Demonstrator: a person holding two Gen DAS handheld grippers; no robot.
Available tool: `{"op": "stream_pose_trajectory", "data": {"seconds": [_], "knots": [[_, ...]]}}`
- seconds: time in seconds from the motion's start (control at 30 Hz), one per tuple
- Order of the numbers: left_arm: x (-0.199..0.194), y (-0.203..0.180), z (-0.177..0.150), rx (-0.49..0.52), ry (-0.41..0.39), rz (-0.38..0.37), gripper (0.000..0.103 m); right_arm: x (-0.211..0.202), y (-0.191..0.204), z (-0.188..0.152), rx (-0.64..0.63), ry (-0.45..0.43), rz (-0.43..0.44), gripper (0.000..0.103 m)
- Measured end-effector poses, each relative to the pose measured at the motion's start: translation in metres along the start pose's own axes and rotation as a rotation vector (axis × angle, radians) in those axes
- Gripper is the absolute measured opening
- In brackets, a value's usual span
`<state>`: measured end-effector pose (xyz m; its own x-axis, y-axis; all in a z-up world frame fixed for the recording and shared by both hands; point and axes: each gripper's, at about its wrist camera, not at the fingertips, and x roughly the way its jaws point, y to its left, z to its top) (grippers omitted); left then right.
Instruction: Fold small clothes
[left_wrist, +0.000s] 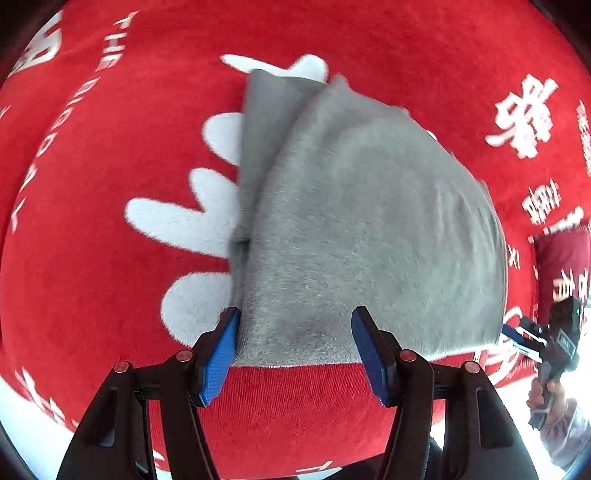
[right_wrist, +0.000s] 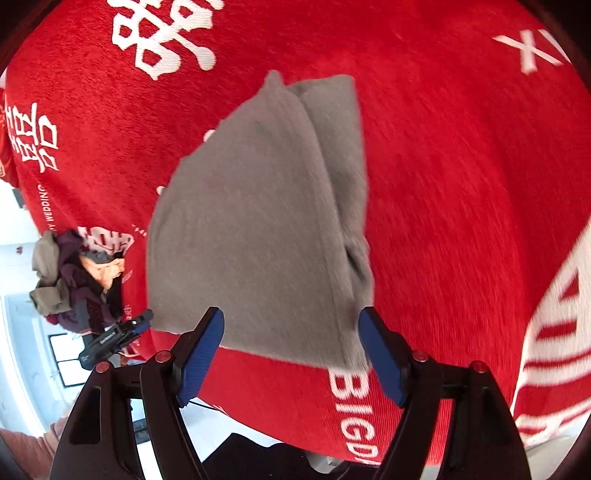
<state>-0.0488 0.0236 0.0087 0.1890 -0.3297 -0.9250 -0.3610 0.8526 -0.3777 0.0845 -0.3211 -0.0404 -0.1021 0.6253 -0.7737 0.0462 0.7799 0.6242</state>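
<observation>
A small grey garment (left_wrist: 354, 221) lies folded over on the red cloth-covered table (left_wrist: 110, 295), with a narrower layer sticking out at its far end. My left gripper (left_wrist: 295, 350) is open and empty, its blue pads just above the garment's near edge. In the right wrist view the same garment (right_wrist: 258, 229) lies flat, and my right gripper (right_wrist: 291, 350) is open and empty over its near edge. The right gripper also shows in the left wrist view (left_wrist: 524, 336), and the left gripper shows in the right wrist view (right_wrist: 140, 325).
The red cloth has white lettering and a white leaf-like pattern (left_wrist: 192, 218). A heap of dark and olive clothes (right_wrist: 74, 280) lies at the table's left edge in the right wrist view. A maroon item (left_wrist: 561, 266) lies at the right in the left wrist view.
</observation>
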Motion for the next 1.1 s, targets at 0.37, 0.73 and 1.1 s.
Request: {"op": "stream_pose_trajectory", "data": {"seconds": [0.37, 0.73, 1.1], "knots": [[0.012, 0.007, 0.005, 0.135, 0.094, -0.067, 0.007, 0.025, -0.008, -0.003, -0.015, 0.019, -0.138, 0.007], [0.004, 0.036, -0.021, 0.101, 0.031, -0.035, 0.007, 0.029, -0.007, -0.004, -0.092, 0.089, -0.240, 0.006], [-0.023, 0.013, -0.041, 0.114, -0.038, 0.139, 0.059, 0.011, 0.016, -0.014, -0.092, 0.059, -0.323, 0.008]]}}
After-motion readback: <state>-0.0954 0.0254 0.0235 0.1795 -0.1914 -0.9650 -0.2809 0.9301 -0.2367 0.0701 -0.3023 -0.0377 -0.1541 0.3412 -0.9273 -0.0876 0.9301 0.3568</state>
